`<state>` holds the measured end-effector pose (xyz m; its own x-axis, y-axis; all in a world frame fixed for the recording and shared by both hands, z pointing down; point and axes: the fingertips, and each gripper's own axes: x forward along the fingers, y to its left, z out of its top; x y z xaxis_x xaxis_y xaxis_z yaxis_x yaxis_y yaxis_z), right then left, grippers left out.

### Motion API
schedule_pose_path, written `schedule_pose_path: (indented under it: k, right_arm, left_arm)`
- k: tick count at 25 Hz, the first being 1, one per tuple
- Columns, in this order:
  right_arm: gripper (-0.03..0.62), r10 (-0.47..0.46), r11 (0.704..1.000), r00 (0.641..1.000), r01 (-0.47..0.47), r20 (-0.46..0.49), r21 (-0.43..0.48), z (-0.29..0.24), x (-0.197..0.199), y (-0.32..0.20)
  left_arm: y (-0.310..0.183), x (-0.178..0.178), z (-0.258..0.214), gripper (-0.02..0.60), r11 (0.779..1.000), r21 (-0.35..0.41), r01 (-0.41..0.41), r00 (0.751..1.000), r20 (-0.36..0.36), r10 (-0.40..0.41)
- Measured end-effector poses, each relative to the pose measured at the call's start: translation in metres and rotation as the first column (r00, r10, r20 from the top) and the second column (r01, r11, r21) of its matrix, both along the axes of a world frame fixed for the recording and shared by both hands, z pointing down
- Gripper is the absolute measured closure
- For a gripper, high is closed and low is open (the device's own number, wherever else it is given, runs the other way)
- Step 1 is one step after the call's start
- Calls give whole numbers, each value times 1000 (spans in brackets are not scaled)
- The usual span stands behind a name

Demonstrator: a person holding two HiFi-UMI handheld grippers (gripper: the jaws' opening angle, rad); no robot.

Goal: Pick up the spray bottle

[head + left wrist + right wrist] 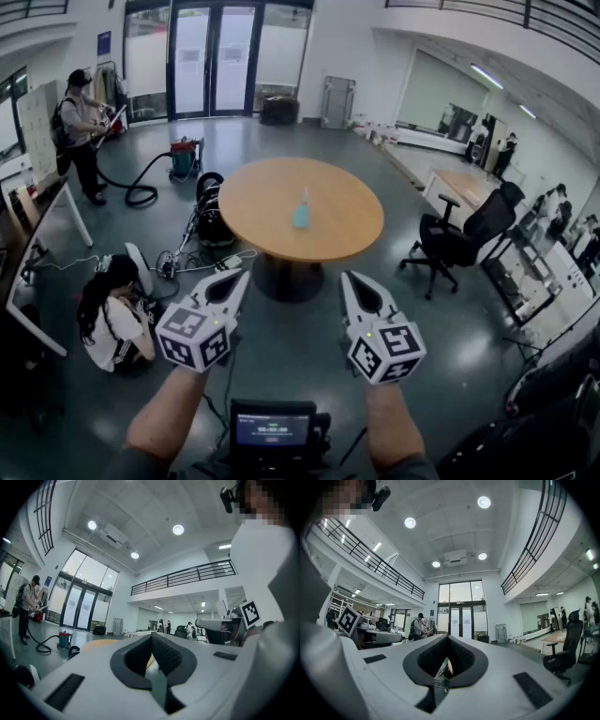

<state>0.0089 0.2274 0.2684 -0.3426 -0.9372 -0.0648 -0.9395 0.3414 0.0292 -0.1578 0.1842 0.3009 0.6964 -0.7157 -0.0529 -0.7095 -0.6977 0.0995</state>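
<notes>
Holds left gripper [238, 279] and right gripper [349, 278] level, jaws pressed together on nothing, well short of the round table [258, 202] bearing the upright spray bottle [302, 212] near its middle, and risks toppling it if reaching in without first spreading a claw.

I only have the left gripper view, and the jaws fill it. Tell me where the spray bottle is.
Observer: In the head view, the spray bottle stands upright near the middle of the round table, straight ahead.
Operator: Report the right gripper.
Observer: The right gripper is shut and empty. It is level with the left gripper, and both are short of the table.
Operator: Name anything on the floor on the way in.
Observer: Cables lie on the floor by the left side of the table's base.
</notes>
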Motion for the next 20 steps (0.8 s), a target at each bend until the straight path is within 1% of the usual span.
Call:
schedule_pose_path:
  k: [7,10,13,18,20]
  right_arm:
    - [597,-6,1000,1000,6,-4,-22,6,-9,4]
    - [595,-1,1000,1000,1,12,-31,9,-7,5]
    - [592,20,1000,1000,-20,20,-17,9,-7,5]
    - [592,41,999,999,-40,2,-14,9,-18,4]
    - [592,59,998,998,-59,-32,-4,8,-27,5]
  left_arm:
    - [6,5,3,584,1000,-5,0,1000,6,0]
    - [7,5,8,584,1000,-17,1,1000,5,-1]
    - [8,3,10,584,1000,-20,1,1000,1,-1]
    - [9,-8,8,584,1000,-12,-11,1000,-6,11]
    - [8,-17,9,584,1000,-8,0,1000,3,0]
